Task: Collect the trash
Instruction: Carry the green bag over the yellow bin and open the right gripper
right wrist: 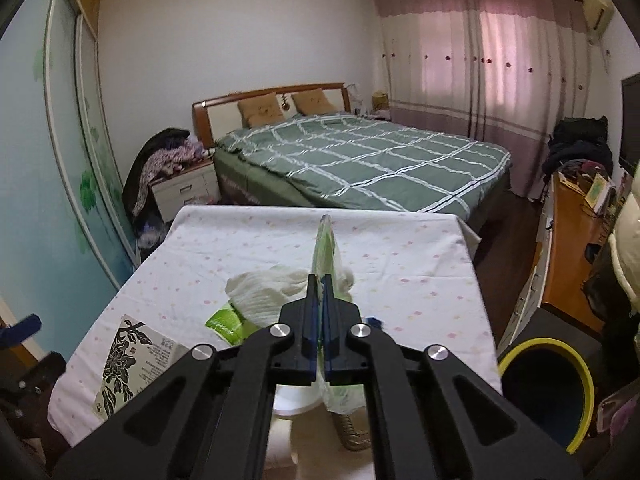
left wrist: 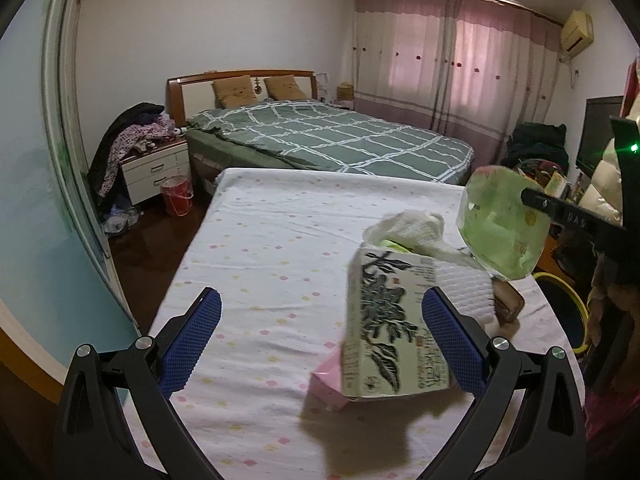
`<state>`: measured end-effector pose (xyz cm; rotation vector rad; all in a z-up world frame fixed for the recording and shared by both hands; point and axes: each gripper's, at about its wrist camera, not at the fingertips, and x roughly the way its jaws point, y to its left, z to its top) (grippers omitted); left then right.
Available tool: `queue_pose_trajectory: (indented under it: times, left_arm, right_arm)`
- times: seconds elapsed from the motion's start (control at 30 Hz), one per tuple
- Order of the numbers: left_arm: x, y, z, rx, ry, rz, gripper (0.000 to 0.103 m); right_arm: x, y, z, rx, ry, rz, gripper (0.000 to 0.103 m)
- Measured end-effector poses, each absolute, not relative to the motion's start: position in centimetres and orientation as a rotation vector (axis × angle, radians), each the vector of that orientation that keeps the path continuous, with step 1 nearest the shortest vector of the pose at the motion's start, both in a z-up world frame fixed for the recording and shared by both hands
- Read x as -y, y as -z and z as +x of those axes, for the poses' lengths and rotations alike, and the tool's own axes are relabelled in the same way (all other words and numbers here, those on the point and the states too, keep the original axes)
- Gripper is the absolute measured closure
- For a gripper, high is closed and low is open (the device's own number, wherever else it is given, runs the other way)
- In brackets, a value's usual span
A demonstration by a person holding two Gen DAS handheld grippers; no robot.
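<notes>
Tablecloth's left half [left wrist: 256,264] lies bare; printed box [left wrist: 384,320] and crumpled tissue [left wrist: 412,228] crowd its right.

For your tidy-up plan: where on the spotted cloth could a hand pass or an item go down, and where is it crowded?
Free: the spotted cloth from its far edge by the green bed down its left side. Crowded: the near right corner, where the printed box, white rag and brush bunch together.

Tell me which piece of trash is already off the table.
The green wrapper: the right gripper holds it pinched in the air. The printed box, white tissue and pink packet all lie on the table.
</notes>
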<state>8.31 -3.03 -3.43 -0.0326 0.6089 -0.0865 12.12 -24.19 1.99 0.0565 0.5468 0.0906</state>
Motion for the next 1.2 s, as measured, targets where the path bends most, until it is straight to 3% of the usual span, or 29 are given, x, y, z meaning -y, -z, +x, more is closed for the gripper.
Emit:
queue_pose_trajectory:
  times: [0.4, 0.83, 1.2]
  left_arm:
    - [7.6, 4.3, 8.3, -0.636, 0.169, 0.014, 0.004]
    - [9.7, 5.9, 9.6, -0.688, 0.153, 0.054, 0.004]
    - [9.8, 6.5, 10.6, -0.708, 0.121, 0.071, 0.004]
  right_arm:
    - [34.2, -2.3, 7.8, -0.479, 0.161, 0.163, 0.101]
    - [44.4, 6.1, 7.3, -0.621, 0.459, 0.258, 0.101]
    - [45.9, 8.1, 7.7, -0.659, 0.513, 0.270, 0.087]
